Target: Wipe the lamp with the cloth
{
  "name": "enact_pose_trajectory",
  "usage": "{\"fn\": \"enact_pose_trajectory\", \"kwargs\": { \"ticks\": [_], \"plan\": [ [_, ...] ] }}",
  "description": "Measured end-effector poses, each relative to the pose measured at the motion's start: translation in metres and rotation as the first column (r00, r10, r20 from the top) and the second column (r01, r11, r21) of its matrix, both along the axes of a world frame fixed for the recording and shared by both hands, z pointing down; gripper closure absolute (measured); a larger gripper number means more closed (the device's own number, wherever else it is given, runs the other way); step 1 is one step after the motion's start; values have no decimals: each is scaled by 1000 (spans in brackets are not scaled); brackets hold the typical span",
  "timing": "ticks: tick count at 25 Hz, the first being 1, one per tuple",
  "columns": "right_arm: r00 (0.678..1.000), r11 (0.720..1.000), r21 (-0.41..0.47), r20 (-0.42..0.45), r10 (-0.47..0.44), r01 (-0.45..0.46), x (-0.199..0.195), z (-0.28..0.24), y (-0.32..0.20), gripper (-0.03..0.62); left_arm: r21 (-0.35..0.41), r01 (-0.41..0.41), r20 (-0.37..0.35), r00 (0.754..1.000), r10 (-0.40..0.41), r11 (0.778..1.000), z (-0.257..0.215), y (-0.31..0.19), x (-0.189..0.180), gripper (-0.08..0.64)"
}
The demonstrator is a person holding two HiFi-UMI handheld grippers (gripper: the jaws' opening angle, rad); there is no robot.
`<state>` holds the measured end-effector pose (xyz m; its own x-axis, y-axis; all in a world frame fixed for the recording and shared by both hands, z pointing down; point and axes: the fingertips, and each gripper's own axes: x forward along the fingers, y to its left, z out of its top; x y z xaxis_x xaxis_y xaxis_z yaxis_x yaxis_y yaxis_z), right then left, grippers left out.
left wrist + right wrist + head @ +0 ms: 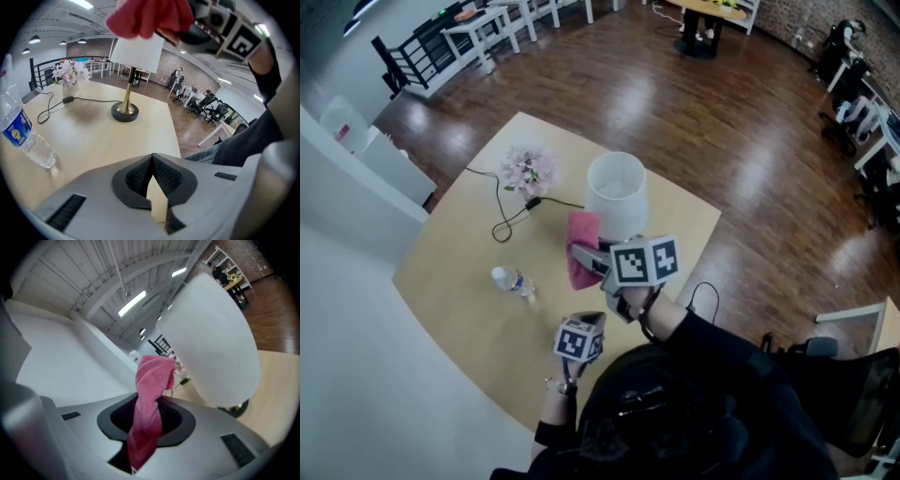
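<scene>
Two grippers near lamp (616, 192). Left gripper (153, 164), in front of lamp: jaws clenched, empty. Right gripper (146, 425) grasping cloth (152, 380), raised just beside lamp shade; contact unclear. Wiping apparently about to start; shade, stem, base left.

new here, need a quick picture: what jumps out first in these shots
A pink cloth clamped in the right tool, held beside the lamp's white shade at the middle of the wooden table. Left of it are a plastic water bottle and, farther back, pink flowers.
</scene>
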<state>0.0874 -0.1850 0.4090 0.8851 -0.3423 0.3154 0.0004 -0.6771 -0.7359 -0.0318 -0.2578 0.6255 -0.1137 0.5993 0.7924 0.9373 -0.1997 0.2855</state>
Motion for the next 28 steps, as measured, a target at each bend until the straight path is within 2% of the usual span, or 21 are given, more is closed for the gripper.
{"fn": "enact_pose_trajectory", "kwargs": {
  "ticks": [2,4,8,12,18,24,28],
  "plan": [
    [997,998,-4,-52,63,-64,18,-25,9,491,-9,-3,-16,1000,3,1000,-3,3,3,557],
    [988,990,14,-60,140,-139,30,-31,23,491,-25,-3,-24,1000,2,1000,-9,6,3,557],
    [973,969,85,23,231,-232,37,0,39,492,-52,2,-45,999,-4,999,-19,9,5,557],
    [965,967,66,115,237,-245,32,45,40,492,-31,9,-38,999,-10,999,-13,3,5,557],
    [946,976,14,247,209,-219,14,116,37,492,17,16,-13,1000,-16,1000,2,-5,1,557],
    [902,975,-2,379,206,-222,-18,179,47,492,39,18,-8,1000,-18,999,7,-6,-2,557],
    [878,960,-16,402,262,-279,-52,195,84,492,48,20,-13,1000,-19,999,5,-4,-7,557]
  ]
}}
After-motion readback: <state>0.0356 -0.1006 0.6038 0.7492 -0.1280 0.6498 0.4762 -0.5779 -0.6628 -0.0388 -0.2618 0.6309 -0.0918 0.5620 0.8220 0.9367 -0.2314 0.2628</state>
